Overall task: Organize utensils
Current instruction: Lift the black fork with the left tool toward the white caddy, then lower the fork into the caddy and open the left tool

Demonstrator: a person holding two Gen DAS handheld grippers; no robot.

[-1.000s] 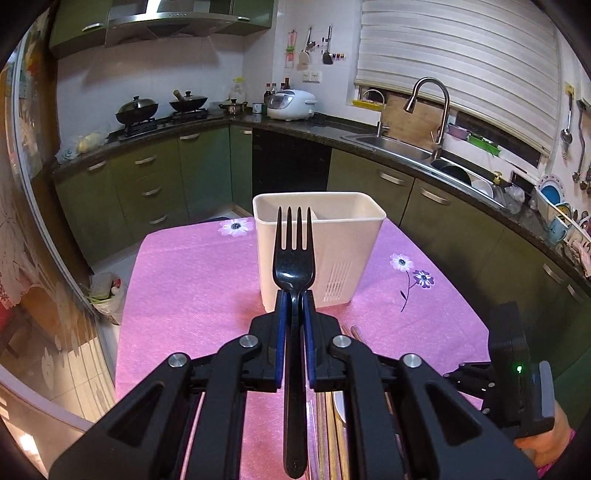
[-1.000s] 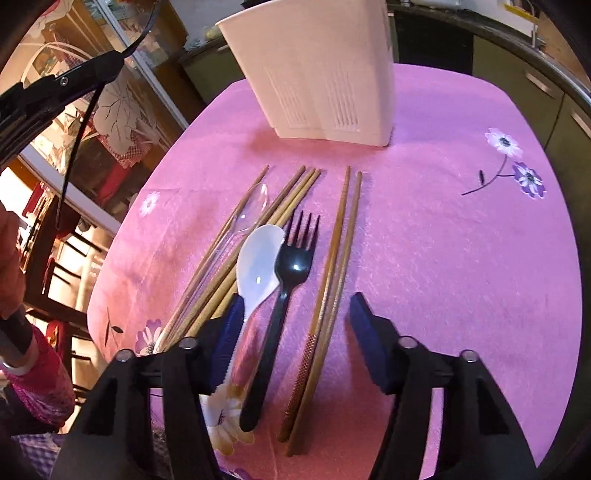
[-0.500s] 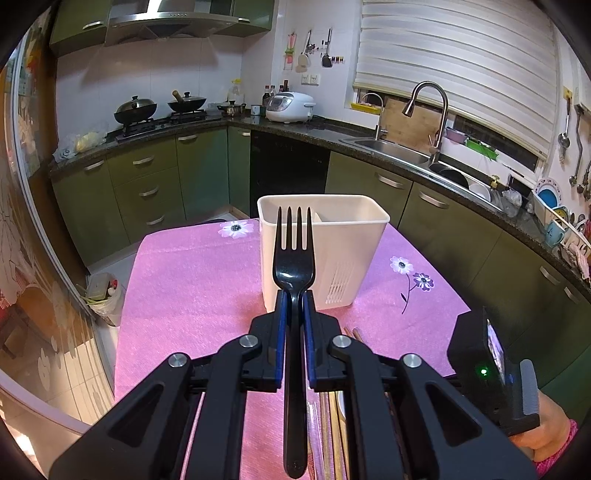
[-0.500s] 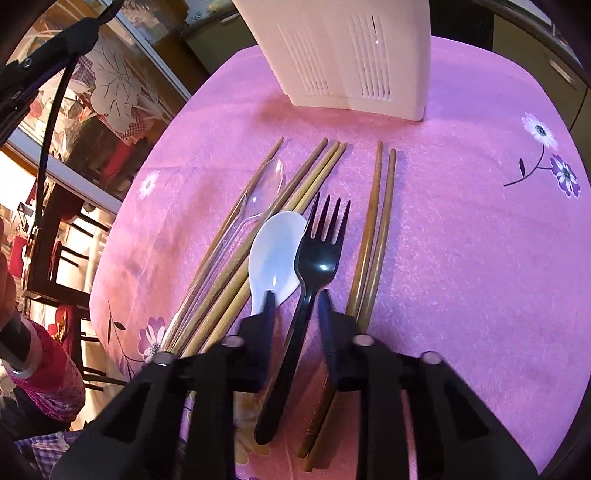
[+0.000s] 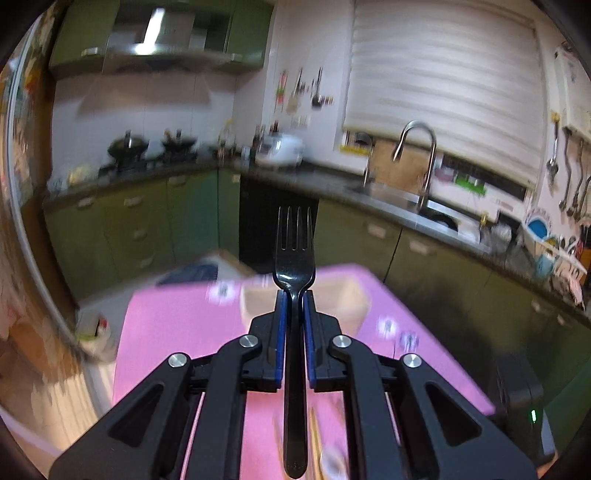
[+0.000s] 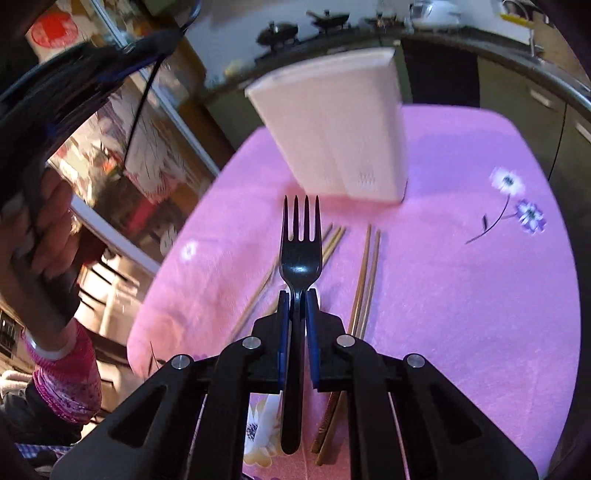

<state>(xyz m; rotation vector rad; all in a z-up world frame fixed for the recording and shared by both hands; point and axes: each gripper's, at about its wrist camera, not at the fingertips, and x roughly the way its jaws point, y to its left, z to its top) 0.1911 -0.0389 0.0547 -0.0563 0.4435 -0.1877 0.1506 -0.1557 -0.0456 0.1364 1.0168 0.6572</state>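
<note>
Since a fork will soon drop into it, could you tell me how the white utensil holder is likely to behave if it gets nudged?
The utensil holder is tall on a narrower base, so it may tip. It looks like thin plastic, probably light. It stands on a pink tablecloth, whose fabric may resist sliding and so favour tipping.

green cabinets (image 5: 140,229) under dark counter | faucet (image 5: 421,155) right of stove (image 5: 147,151) — white blind (image 5: 443,81) above it | range hood (image 5: 155,33) over stove

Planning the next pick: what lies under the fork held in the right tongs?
Under the fork lie chopsticks on the pink tablecloth; the tongs cover whatever lies nearer.
</note>
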